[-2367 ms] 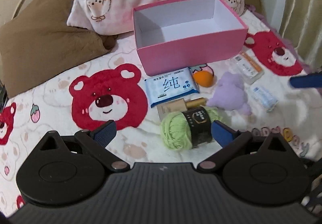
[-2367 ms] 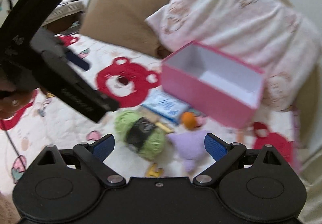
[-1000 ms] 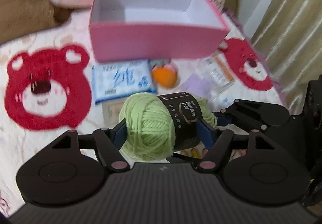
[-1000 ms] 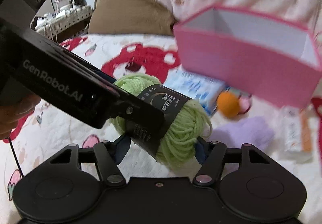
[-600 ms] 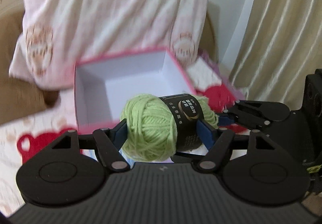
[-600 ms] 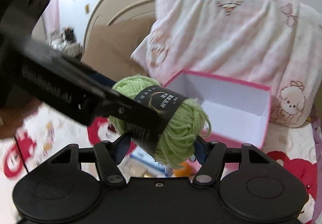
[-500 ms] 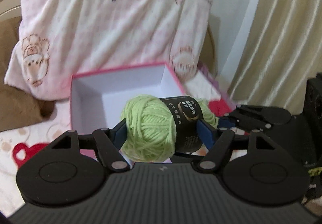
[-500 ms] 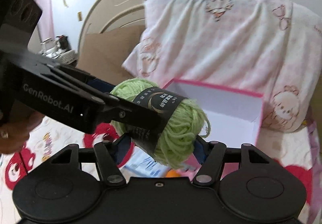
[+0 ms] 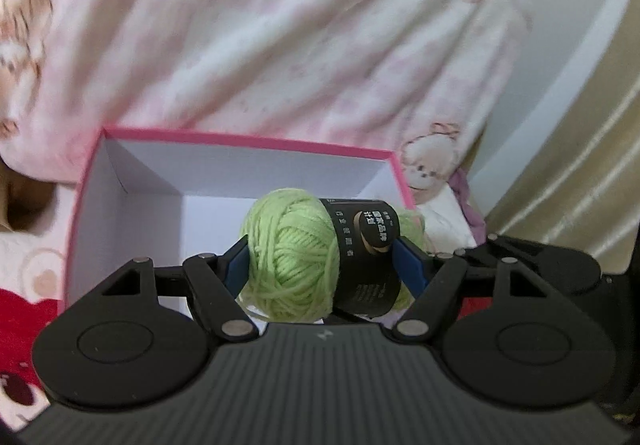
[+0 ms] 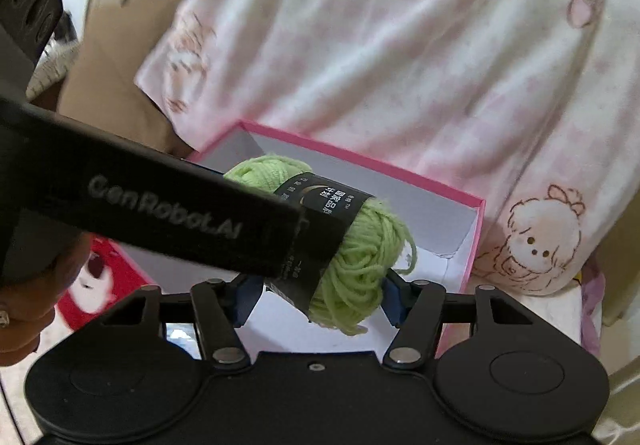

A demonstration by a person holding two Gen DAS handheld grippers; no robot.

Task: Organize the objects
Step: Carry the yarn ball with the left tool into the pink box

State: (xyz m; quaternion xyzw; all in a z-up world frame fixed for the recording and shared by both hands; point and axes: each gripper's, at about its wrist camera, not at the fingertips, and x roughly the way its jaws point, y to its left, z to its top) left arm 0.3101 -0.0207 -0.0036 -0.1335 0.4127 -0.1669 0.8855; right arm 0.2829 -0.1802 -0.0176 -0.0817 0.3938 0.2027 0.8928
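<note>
A ball of green yarn (image 9: pixel 296 257) with a black paper band hangs in the air over the open pink box (image 9: pixel 248 141), whose white inside is bare where it shows. My left gripper (image 9: pixel 324 263) is shut on the yarn, with a blue pad against each end. My right gripper (image 10: pixel 320 299) grips the same yarn (image 10: pixel 360 245) from the other side; its jaws are closing with the ball pressed between the pads. In the right wrist view the left gripper's black body (image 10: pixel 160 205) crosses in front of the box (image 10: pixel 432 217), held by a hand (image 10: pixel 28 309).
A pink-and-white cartoon pillow (image 9: pixel 280 25) leans right behind the box. A brown pillow (image 10: pixel 120 65) lies to its left, and a beige curtain (image 9: pixel 580 125) hangs on the right. The red bear bedspread (image 9: pixel 24 305) shows at the lower left.
Both grippers have carried the yarn forward from above the bedspread to over the box. The box now fills the view under the ball, and the loose items on the bed have dropped out of sight.
</note>
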